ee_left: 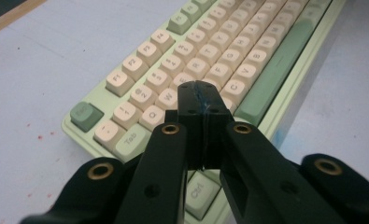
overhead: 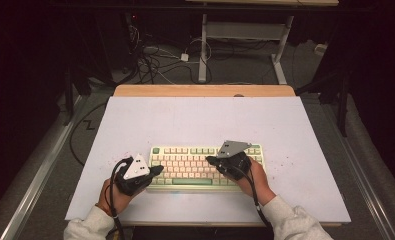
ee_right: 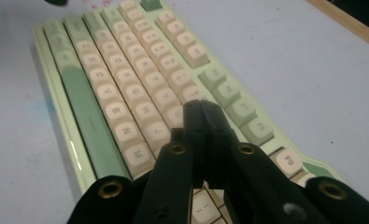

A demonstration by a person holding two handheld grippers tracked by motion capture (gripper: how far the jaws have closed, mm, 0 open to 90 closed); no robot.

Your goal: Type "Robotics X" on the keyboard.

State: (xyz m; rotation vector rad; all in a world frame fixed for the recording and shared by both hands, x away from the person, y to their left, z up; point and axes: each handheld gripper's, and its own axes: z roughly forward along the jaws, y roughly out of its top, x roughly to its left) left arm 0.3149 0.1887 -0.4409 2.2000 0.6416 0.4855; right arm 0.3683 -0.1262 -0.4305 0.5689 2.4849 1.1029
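The right gripper (ee_right: 202, 109) rises from the bottom edge with its two black jaws pressed flat together, nothing between them, the tips poised over the cream letter keys of a pale green keyboard (ee_right: 126, 98). The long green space bar (ee_right: 86, 121) runs along the left side (legends such as B, H and M are readable nearby), and darker green function keys (ee_right: 233, 105) sit to the right on the pale grey-blue table (ee_right: 289, 60)
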